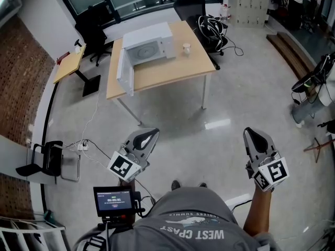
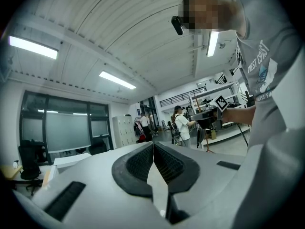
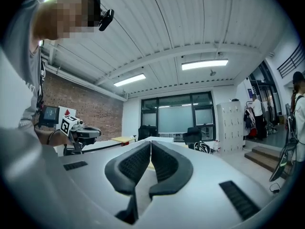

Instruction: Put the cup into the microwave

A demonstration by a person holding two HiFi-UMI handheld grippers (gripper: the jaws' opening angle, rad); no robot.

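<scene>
A: Where is the cup to be found?
B: It is seen standing upright on the wooden surface, near the microwave but not touching it, at the microwave's 3 o'clock. From the person it lies toward 12 o'clock, well apart across the floor.

A: Is the microwave made ready?
B: Its door is seen swung open at the 9 o'clock side, so the cavity is exposed.

A: And the jaws?
B: Both pairs are pressed together on nothing. The left gripper is held at 7 o'clock in the head view and the right gripper at 5 o'clock. In each gripper view the ribbed pads are shown meeting, with no thing between them.

A: How is the cup expected to handle?
B: It is small and pale, and its material cannot be told at this range. It is judged light and probably thin-walled, so it would be easily tipped by a nudge or dented by a hard squeeze. Whether anything is in it cannot be seen, so it is best kept upright.

A: Where should it be taken hold of?
B: The side wall at about mid-height is judged best. The jaws should first be spread, then brought in level from the cup's 3 o'clock, away from the microwave. No handle can be made out.
</scene>
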